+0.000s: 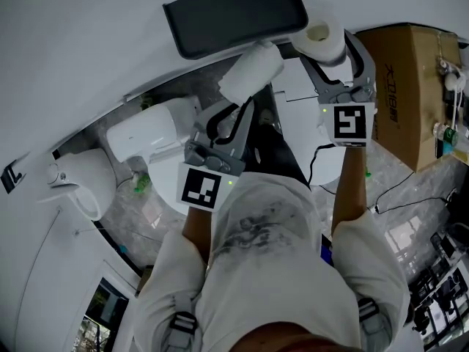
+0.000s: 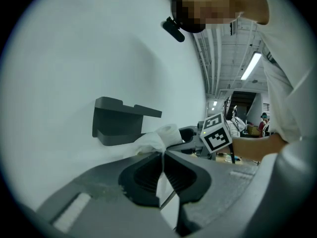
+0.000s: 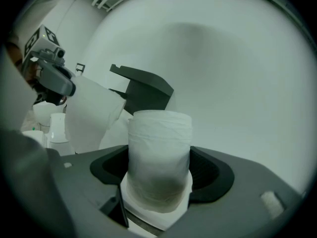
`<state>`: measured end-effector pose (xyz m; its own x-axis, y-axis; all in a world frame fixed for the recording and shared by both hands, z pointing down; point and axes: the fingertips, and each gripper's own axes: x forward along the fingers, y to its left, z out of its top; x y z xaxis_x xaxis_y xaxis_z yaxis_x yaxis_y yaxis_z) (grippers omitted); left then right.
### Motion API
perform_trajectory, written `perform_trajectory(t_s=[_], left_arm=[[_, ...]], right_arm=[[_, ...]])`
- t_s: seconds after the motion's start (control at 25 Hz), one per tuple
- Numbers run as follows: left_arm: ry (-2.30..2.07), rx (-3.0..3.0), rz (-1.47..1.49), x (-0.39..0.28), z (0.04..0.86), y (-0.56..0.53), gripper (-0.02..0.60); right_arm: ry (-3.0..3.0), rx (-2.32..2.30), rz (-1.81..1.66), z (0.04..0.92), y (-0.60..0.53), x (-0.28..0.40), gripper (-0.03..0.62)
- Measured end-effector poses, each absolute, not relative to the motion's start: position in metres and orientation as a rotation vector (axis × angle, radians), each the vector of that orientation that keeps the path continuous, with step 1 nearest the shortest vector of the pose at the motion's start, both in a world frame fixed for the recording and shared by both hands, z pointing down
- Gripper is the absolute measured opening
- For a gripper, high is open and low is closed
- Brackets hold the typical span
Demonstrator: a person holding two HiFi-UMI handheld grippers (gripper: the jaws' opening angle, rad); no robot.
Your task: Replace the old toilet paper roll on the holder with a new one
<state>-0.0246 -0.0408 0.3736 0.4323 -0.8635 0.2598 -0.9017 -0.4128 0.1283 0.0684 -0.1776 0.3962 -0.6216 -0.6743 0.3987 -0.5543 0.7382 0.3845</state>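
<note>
The dark grey holder (image 1: 234, 13) juts from the white wall; it also shows in the left gripper view (image 2: 119, 123) and the right gripper view (image 3: 146, 95). My right gripper (image 1: 333, 50) is shut on a toilet paper roll (image 1: 322, 39), which stands upright between its jaws (image 3: 159, 157), just right of the holder. My left gripper (image 1: 245, 97) is shut on a thin flap of a second white paper roll (image 1: 251, 72), held just below the holder. That flap (image 2: 161, 175) runs between the closed jaws, and the roll's bulk (image 2: 154, 139) bunches beyond them.
A white toilet (image 1: 157, 134) stands low on the left by the wall. A cardboard box (image 1: 410, 86) sits to the right, with cables on the marbled floor beneath it. The person's pale clothing fills the lower middle of the head view.
</note>
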Motion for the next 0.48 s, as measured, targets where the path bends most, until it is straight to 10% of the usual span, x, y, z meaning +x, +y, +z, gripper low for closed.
perform_trajectory(t_s=[0.48], left_arm=[[-1.584, 2.398, 0.214, -0.022, 0.379, -0.037, 0.017]], right_arm=[[-2.312, 0.821, -0.499, 0.413, -0.187, 0.062, 0.371]])
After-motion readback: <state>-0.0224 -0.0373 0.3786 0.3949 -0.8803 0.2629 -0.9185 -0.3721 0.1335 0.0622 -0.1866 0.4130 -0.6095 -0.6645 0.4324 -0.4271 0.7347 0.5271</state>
